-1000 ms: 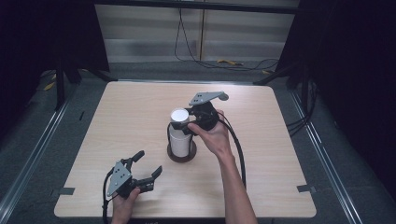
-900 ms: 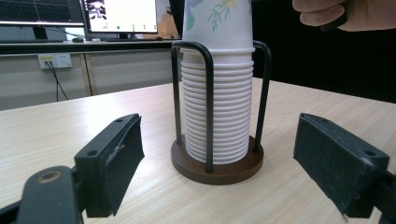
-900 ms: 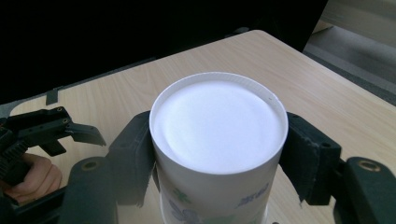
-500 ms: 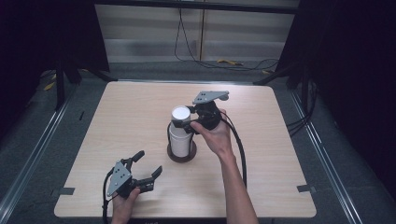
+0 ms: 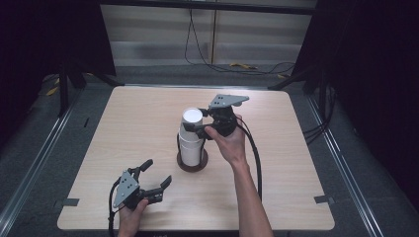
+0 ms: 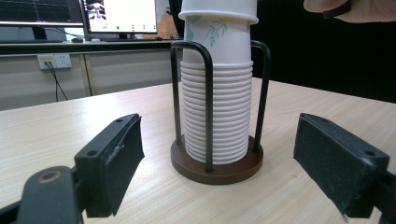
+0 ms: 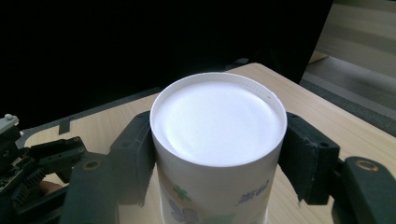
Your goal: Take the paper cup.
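Note:
A stack of upside-down white paper cups (image 5: 189, 150) stands in a wire holder on a round brown base (image 5: 193, 167) at the table's middle. The top cup (image 5: 191, 117), printed with green leaves (image 7: 217, 121), sticks up above the stack. My right gripper (image 5: 192, 126) reaches in from the right, shut on this top cup near its upturned bottom, a pad (image 7: 135, 149) pressed on each side. At the front left, my left gripper (image 5: 157, 172) rests low, open and holding nothing, its jaws framing the stack (image 6: 215, 112) from a distance.
The light wooden table (image 5: 296, 158) has bare room on all sides of the holder. Black wire posts (image 6: 208, 107) rise around the stack. Cables trail from both grippers. Dark curtains and floor rails surround the table.
My right gripper has drifted slightly to the right, and the top cup stands a touch higher. The left gripper has kept still.

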Motion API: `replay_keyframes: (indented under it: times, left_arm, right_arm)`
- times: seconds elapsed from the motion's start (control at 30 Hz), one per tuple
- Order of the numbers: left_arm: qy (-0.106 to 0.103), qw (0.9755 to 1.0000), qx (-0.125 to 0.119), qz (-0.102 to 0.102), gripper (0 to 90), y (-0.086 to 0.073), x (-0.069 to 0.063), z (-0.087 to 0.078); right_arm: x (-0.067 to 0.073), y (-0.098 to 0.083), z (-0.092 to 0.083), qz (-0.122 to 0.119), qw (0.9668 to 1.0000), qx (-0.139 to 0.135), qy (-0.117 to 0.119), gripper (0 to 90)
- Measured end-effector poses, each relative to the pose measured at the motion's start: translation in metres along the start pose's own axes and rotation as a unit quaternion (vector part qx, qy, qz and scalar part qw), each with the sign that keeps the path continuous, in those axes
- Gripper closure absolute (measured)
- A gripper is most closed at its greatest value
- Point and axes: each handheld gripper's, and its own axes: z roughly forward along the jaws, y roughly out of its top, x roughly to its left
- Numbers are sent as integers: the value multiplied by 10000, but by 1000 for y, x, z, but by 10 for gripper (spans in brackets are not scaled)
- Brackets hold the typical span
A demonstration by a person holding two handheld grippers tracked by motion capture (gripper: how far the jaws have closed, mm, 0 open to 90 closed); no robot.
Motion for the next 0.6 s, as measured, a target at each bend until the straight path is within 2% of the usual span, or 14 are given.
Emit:
replay_keyframes:
  times: [0.43,0.6]
  left_arm:
    - [-14,10000,-5,1,155,0,0,0]
    - [-30,10000,0,4,156,0,0,0]
  right_arm:
    - [-1,2,-9,-3,9994,-342,60,339]
    - [-3,1,-15,92,9981,-597,76,343]
